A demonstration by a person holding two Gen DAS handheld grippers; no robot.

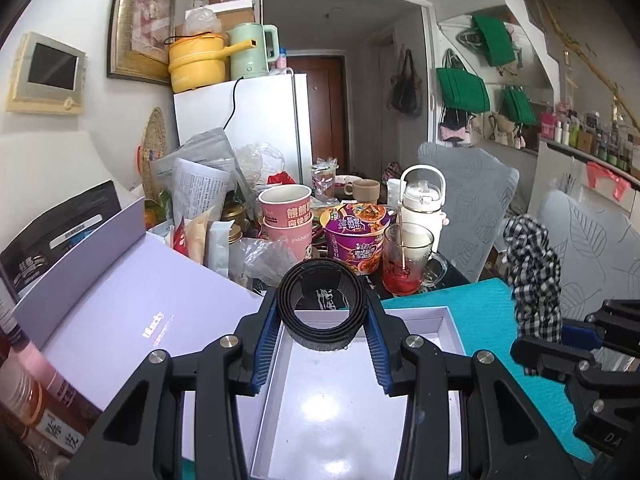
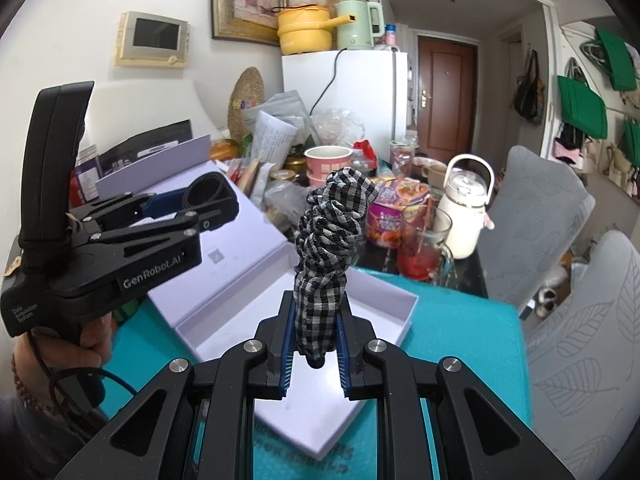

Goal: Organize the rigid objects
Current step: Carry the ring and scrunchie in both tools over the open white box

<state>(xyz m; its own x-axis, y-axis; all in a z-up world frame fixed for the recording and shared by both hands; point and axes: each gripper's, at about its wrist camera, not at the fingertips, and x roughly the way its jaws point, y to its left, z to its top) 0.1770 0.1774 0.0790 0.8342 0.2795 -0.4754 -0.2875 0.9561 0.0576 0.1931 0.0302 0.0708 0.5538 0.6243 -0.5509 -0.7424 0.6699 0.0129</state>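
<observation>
Holding both items over the open white box [image 1: 448,320], L and R loaded, ready to stow.

L gripper [image 1: 324,312]: fingers pinching the coiled black belt [image 1: 322,306] across its outer wall, coil upright w/ its opening facing the cam, raised over the far end of the box. I judge side-on pinch keeps the roll from unwinding. R gripper [image 2: 316,336]: fingers pressed onto the lower end of the rolled checked cloth [image 2: 332,240], which stands up past the tips, above the box interior; low grip prob. keeps the twist bundled. Box sits on the teal mat [image 2: 472,340], its lavender lid [image 1: 132,300] hinged open to the left, so the interior is clear for drop-in. Clutter, e.g. noodle cup [image 1: 356,232] and glass mug [image 1: 408,256], is beyond the mat. Next, my est.: lower belt in first, then cloth beside it.
</observation>
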